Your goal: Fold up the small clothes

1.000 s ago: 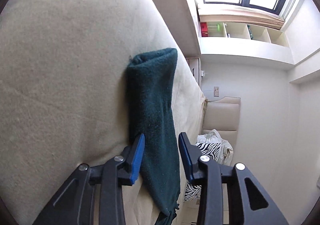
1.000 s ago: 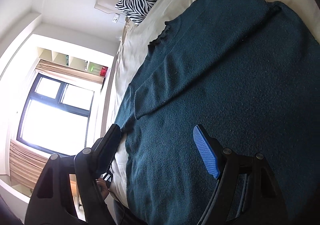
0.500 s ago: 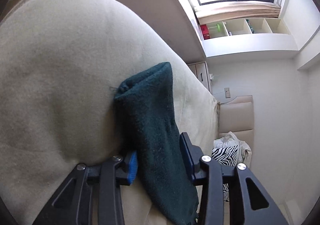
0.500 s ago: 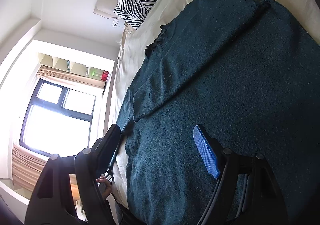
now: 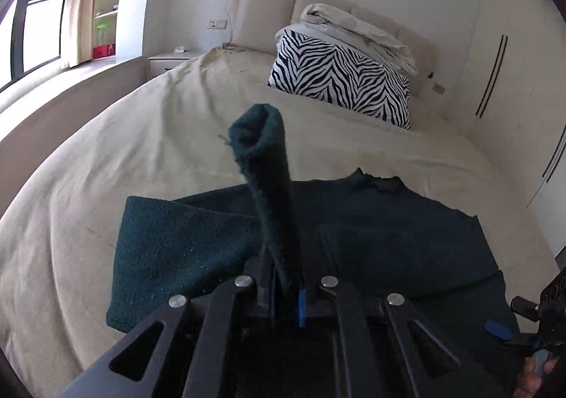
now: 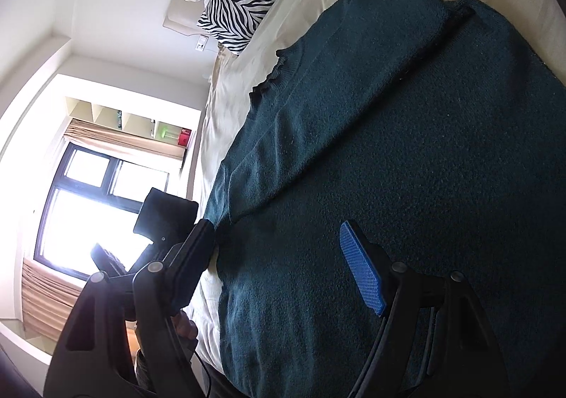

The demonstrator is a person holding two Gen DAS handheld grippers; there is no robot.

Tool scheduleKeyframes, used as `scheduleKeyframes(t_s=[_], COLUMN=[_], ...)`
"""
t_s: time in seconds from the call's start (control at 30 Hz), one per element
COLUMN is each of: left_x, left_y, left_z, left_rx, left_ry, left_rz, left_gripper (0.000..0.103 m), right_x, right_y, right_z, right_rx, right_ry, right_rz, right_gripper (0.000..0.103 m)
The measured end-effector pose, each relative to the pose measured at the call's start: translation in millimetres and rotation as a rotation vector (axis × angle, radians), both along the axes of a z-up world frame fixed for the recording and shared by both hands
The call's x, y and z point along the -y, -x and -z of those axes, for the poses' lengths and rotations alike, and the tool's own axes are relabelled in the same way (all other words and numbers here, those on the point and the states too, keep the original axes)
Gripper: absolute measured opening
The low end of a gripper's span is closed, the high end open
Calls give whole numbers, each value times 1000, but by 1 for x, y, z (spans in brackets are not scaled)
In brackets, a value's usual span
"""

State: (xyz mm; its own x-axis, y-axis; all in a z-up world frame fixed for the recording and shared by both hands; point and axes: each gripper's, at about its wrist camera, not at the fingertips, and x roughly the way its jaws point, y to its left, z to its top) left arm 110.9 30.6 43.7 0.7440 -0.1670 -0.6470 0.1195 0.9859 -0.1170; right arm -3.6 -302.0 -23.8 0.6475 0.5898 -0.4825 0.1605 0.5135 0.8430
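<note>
the left tool [image 5: 284, 295] is pinching a sleeve [image 5: 267, 178] of the dark teal sweater [image 5: 406, 238], its two blue-padded fingers drawn together with only the knit between them. the sleeve is standing up out of the grip, and its open cuff is showing at the top (a loose thread is sticking out beside it). the rest of the sweater is lying spread on the beige bed [image 5: 141, 136], with a folded-over edge showing at its left side and the neckline pointing toward the headboard [image 5: 261, 9].

the right tool [image 6: 279, 256] is hovering over the body of the same sweater [image 6: 406, 168], its fingers spread wide and gripping nothing. one blue pad [image 6: 361, 274] is over the knit, and the other finger [image 6: 191, 263] is at the sweater's edge, near the side of the bed. a sleeve is lying folded across the sweater's front in this view.

a zebra-striped pillow [image 5: 339, 76] is leaning near the headboard, well apart from the sweater, with a pale bundle of bedding [image 5: 357, 30] sitting on top of it. a window [image 6: 92, 207] and open shelves [image 6: 131, 118] are showing beyond the bed. in the left wrist view the right tool is appearing at the far right edge, with a bit of the person's hand [image 5: 534, 376] under it.
</note>
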Motion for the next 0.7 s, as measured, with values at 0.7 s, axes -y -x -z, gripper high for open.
scheduleKeyframes(t_s=[0.7], left_x=[68], left_y=[35], left_z=[72], left_rx=[-23], left_ry=[-162], left_rz=[152], left_gripper=[29], right_x=[-96], right_y=[-118], right_z=[28], right_rx=[-140], right_ry=[-51], right_rz=[-250], right_gripper=[58])
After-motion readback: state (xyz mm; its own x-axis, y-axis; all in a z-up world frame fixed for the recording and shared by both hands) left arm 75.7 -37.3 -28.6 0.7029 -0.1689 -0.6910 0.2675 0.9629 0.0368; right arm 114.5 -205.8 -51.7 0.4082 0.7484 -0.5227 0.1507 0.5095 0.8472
